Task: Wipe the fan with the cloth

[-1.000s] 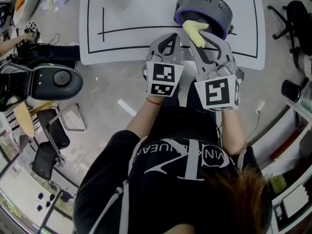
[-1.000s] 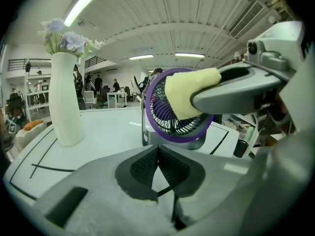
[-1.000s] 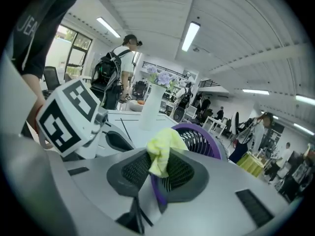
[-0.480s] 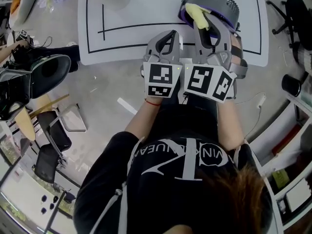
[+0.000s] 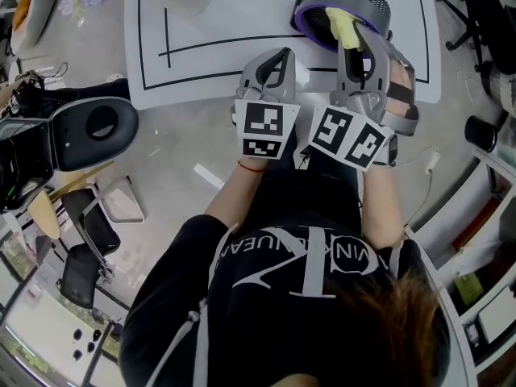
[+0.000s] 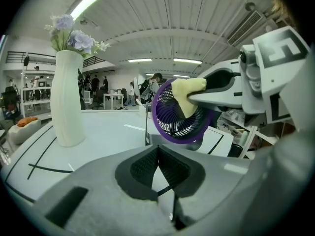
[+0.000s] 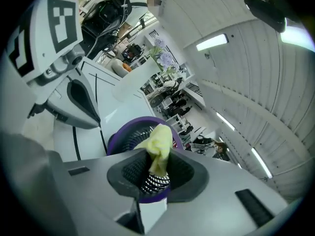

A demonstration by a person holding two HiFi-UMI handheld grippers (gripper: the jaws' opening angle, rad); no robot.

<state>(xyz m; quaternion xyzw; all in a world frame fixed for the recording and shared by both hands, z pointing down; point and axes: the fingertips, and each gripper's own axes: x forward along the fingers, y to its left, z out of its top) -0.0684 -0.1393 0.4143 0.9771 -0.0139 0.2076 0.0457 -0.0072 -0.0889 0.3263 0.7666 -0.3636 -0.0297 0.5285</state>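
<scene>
A small fan (image 5: 343, 5) with a purple rim and grey grille stands on the white table (image 5: 234, 14) at the far right. My right gripper (image 5: 357, 40) is shut on a yellow cloth (image 5: 342, 27) and holds it against the fan's front grille (image 7: 140, 139). The cloth (image 7: 157, 146) sticks out from between the jaws, and in the left gripper view the cloth (image 6: 184, 95) lies on the fan (image 6: 179, 114). My left gripper (image 5: 276, 61) is shut and empty at the table's near edge, left of the fan.
A white vase (image 6: 66, 100) with pale flowers stands on the table to the left. Black lines (image 5: 165, 31) mark the tabletop. A black office chair (image 5: 76, 131) and cluttered shelves stand on the floor at the left; another chair (image 5: 492, 14) is at the right.
My right gripper has rolled and carried the cloth up and to the right across the fan's face. The left gripper has stayed in place. The black chair at the left has turned.
</scene>
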